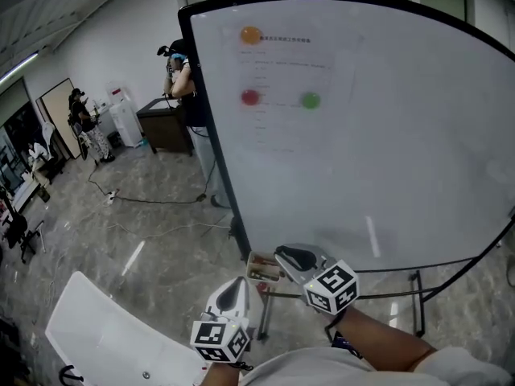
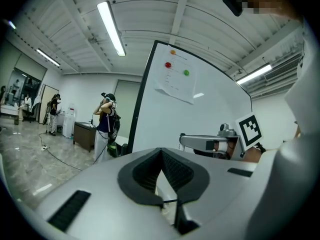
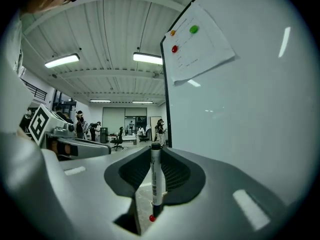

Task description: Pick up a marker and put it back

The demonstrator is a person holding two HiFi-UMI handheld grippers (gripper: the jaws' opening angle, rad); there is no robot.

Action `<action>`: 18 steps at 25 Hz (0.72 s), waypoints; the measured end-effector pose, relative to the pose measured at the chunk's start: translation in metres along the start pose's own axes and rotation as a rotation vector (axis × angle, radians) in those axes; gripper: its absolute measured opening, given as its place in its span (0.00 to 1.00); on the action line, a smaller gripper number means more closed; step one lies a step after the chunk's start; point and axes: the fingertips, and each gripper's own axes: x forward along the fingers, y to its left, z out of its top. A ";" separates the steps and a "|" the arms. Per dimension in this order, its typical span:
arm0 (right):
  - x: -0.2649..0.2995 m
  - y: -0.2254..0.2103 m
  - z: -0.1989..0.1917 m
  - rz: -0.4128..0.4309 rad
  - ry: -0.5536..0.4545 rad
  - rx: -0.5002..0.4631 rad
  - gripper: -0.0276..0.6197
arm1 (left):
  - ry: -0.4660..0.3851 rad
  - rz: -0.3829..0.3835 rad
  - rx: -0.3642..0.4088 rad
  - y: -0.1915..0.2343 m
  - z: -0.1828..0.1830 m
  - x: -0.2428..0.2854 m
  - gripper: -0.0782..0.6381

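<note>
My right gripper [image 3: 155, 146] is shut on a white marker [image 3: 156, 179], which stands upright between the jaws, dark cap up and a red end at the bottom. In the head view the right gripper [image 1: 296, 257] hangs just in front of the whiteboard's [image 1: 386, 135] lower edge, beside a small tray [image 1: 264, 268] holding markers. There the marker itself is hidden by the gripper. My left gripper [image 1: 234, 293] sits lower and to the left, away from the board. Seen along its own jaws, the left gripper [image 2: 161, 151] is shut with nothing between them.
A sheet of paper [image 1: 286, 79] is pinned on the board by orange, red and green magnets. The board's stand legs [image 1: 418, 296] reach down at the right. A white panel [image 1: 113, 336] lies at the lower left. A person [image 1: 183, 79] stands by a dark desk [image 1: 165, 123]; a cable [image 1: 153, 201] crosses the floor.
</note>
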 end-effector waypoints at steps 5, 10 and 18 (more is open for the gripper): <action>-0.005 0.002 0.002 -0.003 -0.008 0.019 0.15 | -0.003 -0.005 0.004 0.000 0.006 0.000 0.11; -0.005 0.003 0.007 -0.007 -0.016 0.022 0.15 | 0.000 -0.008 0.010 0.000 0.008 -0.005 0.11; -0.001 0.005 0.006 -0.008 -0.016 0.021 0.15 | -0.014 -0.010 -0.001 0.004 0.010 -0.008 0.11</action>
